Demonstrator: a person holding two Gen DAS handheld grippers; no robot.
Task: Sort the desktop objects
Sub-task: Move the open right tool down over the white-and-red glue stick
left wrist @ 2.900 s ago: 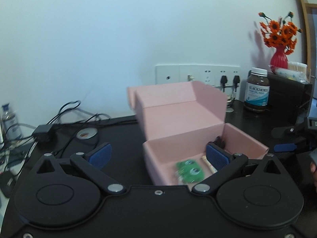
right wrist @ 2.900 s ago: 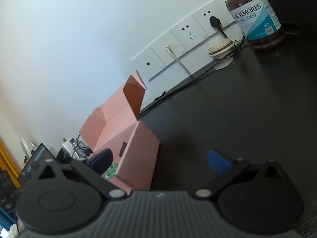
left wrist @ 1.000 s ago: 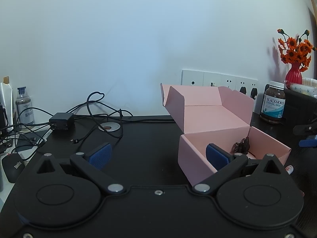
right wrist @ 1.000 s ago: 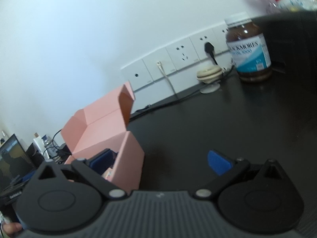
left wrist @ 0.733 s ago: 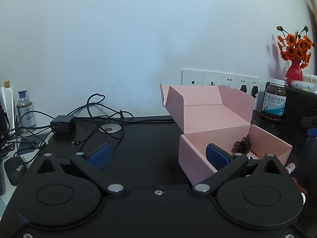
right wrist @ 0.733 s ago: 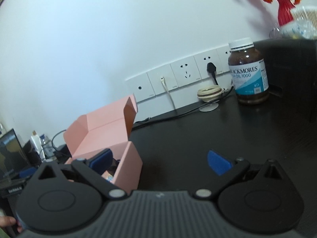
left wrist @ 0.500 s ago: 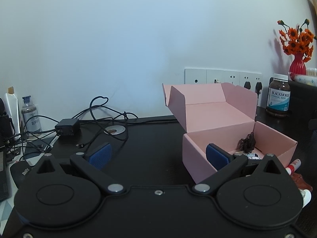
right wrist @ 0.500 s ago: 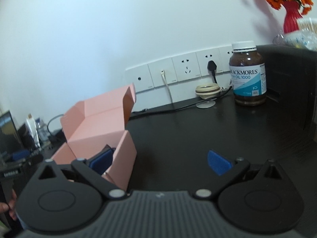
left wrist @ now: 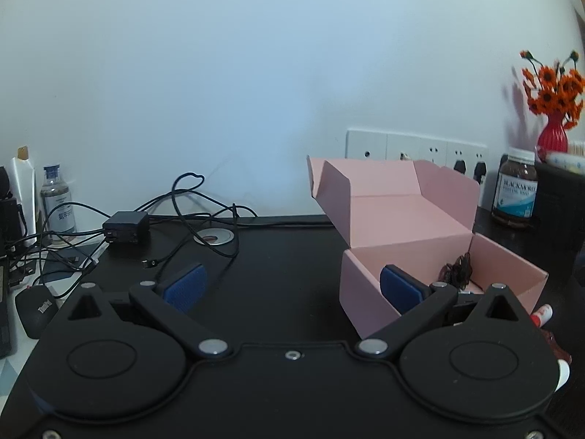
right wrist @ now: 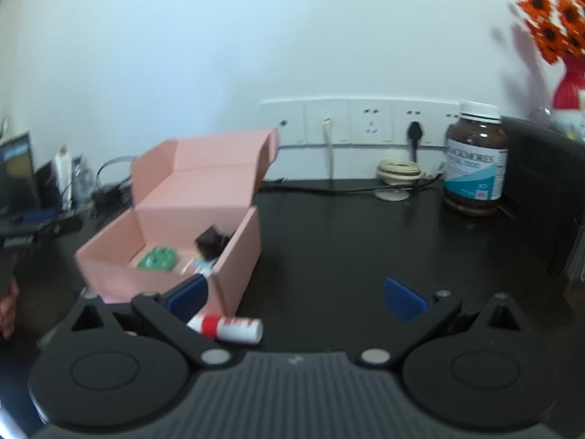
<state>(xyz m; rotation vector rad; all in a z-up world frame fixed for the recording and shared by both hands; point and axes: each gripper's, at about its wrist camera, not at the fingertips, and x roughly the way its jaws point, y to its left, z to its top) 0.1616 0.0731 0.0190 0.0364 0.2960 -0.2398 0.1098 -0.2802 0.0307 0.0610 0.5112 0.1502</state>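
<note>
Showing green packet (right wrist: 158, 258) in pink box (right wrist: 234, 252), right wrist view only

Open black table (right wrist: 365, 241) right of the pink box (right wrist: 237, 256): wide clear stretch toward the back edge. Back right blocked by brown supplement jar (right wrist: 475, 168), coiled cable (right wrist: 398, 172) beside it, dark cabinet (right wrist: 548, 190) along the right edge. Box lid stands up behind the box, closing off the approach from the back; top of box open. Red-and-white tube (right wrist: 226, 327) lies just beside the box's near corner. Left of the box, middle of table free; back left corner cluttered with tangled cables (left wrist: 190, 212), charger brick (left wrist: 126, 225), metal disc (left wrist: 215, 237); mouse (left wrist: 34, 307) at left edge.
</note>
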